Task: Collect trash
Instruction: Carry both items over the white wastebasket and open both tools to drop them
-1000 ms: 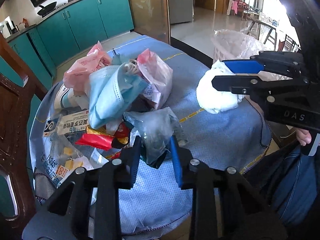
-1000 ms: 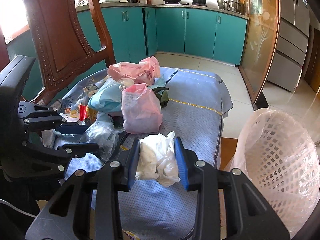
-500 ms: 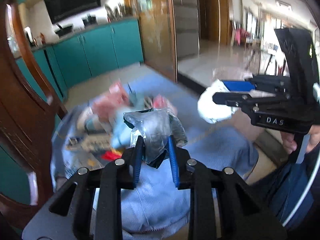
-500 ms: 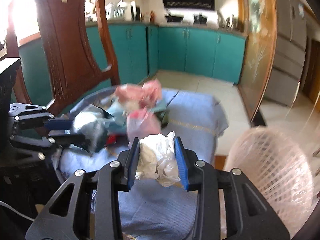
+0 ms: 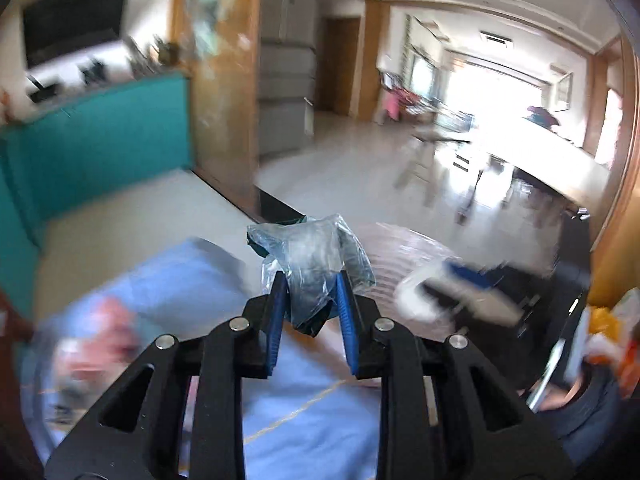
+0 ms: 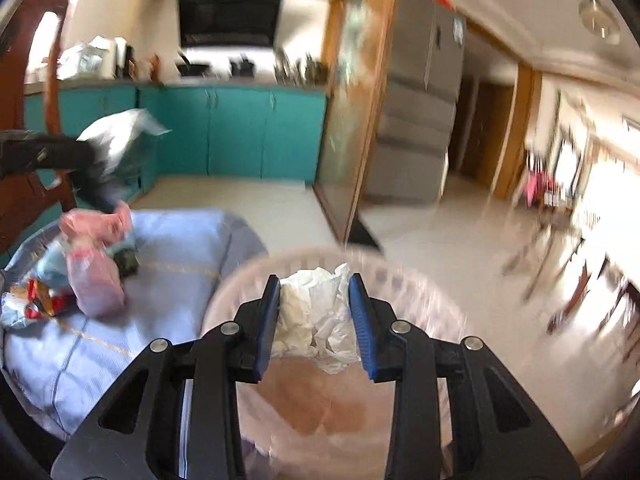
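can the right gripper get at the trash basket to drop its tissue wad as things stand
Probably yes. The right gripper, shut on the white tissue wad, hangs right above the basket, whose open mouth shows below with nothing in between.

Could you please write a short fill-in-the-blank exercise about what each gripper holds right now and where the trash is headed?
1. The right gripper is shut on a crumpled ____ tissue wad.
2. The left gripper is shut on a crumpled clear ____ bag.
3. Just beyond the right gripper's jaws is the pale lattice ____.
4. More trash lies on the ____ tablecloth.

Missing words: white; plastic; basket; blue
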Demonstrator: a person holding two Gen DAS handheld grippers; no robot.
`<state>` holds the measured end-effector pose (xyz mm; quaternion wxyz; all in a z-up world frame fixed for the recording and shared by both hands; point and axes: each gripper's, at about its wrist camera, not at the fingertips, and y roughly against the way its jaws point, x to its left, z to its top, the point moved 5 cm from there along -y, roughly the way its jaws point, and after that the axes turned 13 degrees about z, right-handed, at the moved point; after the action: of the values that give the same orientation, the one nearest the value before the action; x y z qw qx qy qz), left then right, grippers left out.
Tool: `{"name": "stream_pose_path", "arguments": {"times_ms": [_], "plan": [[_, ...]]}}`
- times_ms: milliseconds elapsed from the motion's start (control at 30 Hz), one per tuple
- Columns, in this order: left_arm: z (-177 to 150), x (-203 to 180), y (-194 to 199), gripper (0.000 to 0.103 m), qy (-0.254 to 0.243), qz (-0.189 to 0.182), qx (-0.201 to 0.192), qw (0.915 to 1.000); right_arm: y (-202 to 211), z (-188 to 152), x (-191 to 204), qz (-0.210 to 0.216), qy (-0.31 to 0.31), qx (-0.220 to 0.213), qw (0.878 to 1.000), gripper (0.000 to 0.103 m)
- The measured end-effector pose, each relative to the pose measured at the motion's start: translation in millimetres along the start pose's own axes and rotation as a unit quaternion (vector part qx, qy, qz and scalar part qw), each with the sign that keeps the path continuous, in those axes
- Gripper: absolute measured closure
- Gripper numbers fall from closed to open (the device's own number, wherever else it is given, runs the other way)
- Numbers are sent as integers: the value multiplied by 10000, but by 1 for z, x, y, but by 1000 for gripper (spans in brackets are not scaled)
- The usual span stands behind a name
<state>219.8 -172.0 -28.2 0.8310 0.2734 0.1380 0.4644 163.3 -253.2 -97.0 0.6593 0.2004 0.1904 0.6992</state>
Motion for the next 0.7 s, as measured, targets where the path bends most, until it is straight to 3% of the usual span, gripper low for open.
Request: {"name": "stream_pose_path", "arguments": {"times_ms": [67, 233, 367, 567, 633, 700], "plan": [[2, -9, -15, 77, -47, 21, 107, 9999, 5, -3, -18, 38, -315, -18, 9995, 68], [16, -28, -17, 76, -9, -119, -22, 9999, 35, 4, -71, 53, -1312, -563, 9897, 68], [17, -42, -34, 76, -81, -207, 145, 9996, 38, 20, -82, -117, -792, -572, 9951, 68], [1, -63, -79, 73, -66, -473, 734, 9962, -2, -5, -87, 435, -1266, 394, 9902, 66], [-1, -62, -88, 50, -18, -517, 829, 9952, -5, -10, -82, 479, -1267, 515, 9894, 57], [-4, -56, -94, 45, 140, -548, 860, 9947, -3, -16, -78, 445, -1207, 554, 9901, 50]]}}
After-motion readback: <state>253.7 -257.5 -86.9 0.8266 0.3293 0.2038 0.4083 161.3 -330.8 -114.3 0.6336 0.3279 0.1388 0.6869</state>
